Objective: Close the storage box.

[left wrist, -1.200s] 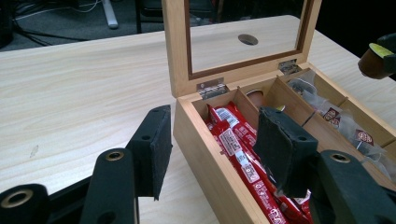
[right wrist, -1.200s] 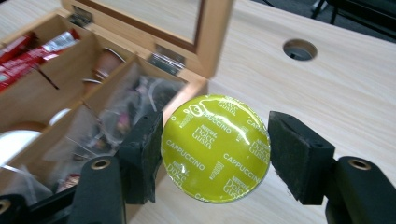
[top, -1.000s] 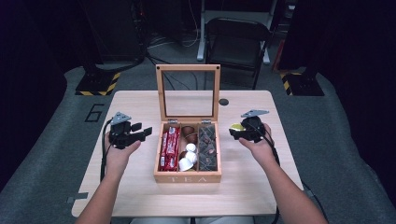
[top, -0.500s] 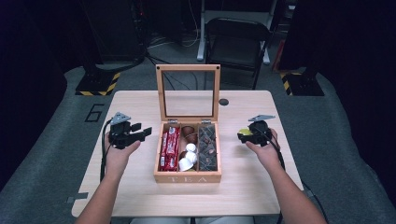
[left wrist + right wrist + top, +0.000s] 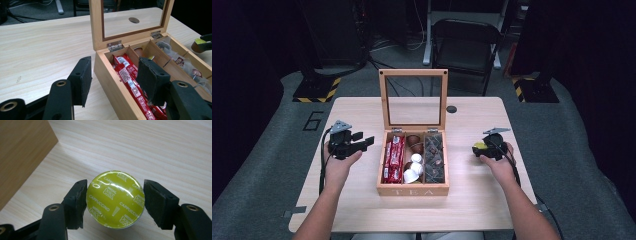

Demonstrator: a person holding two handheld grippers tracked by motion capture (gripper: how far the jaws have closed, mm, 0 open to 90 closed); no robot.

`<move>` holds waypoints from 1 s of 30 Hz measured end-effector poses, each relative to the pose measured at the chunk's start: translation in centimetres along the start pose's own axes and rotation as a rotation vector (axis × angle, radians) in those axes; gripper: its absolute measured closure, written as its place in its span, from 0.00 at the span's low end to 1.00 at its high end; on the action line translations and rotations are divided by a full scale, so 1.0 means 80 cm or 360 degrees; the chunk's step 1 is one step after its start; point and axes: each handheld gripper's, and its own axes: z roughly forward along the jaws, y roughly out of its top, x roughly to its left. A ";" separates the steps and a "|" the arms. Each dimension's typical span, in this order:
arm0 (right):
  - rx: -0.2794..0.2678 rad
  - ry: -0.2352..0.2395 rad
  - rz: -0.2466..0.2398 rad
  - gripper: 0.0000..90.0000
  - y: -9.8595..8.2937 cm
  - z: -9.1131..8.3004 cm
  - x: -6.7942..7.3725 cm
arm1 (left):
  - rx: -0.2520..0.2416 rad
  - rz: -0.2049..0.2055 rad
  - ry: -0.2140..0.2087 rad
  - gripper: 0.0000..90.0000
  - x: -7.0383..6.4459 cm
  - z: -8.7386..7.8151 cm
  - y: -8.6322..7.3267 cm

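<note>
Right gripper (image 5: 479,148) has dropped toward the table's right edge since a second ago: earlier it was nearer the box's right wall and higher, now it sits low over the bare tabletop (image 5: 472,205), well apart from the tea box (image 5: 412,190). Left gripper (image 5: 362,141) hasn't shifted; same spot off the box's left wall.

State now:
- Right gripper view: green cappuccino capsule (image 5: 115,199) sits foil-up between the jaws. Left pad is at or just touching the capsule rim; right pad shows a thin gap. So jaws are part-open around it, not clamped. Capsule looks to be resting on the wood, though contact under it is hidden, so treat that as likely, not confirmed.
- Left gripper view: jaws wide apart, holding nothing, straddling the box's near-left wall above the red sachets (image 5: 130,82) in the left compartment.
- Lid (image 5: 413,99) is upright and open; middle compartment holds white and brown capsules (image 5: 414,160), right one dark tea bags (image 5: 434,157).

Read: the capsule is out of the box and set down on the right side of the table, release about in progress. Next call is probably widening the right jaws and lifting clear without nudging the capsule.
</note>
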 end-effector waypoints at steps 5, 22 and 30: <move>0.0023 -0.0014 0.0010 0.41 -0.007 0.005 -0.005 | 0.0006 0.0002 -0.0002 0.51 0.000 0.000 0.000; 0.0044 -0.0046 0.0019 0.36 -0.011 0.008 -0.004 | 0.0008 0.0001 -0.0003 0.51 -0.001 0.001 -0.001; -0.0013 -0.0045 -0.0005 0.32 0.003 -0.004 -0.001 | 0.0011 -0.0001 -0.0001 0.51 0.000 0.002 0.000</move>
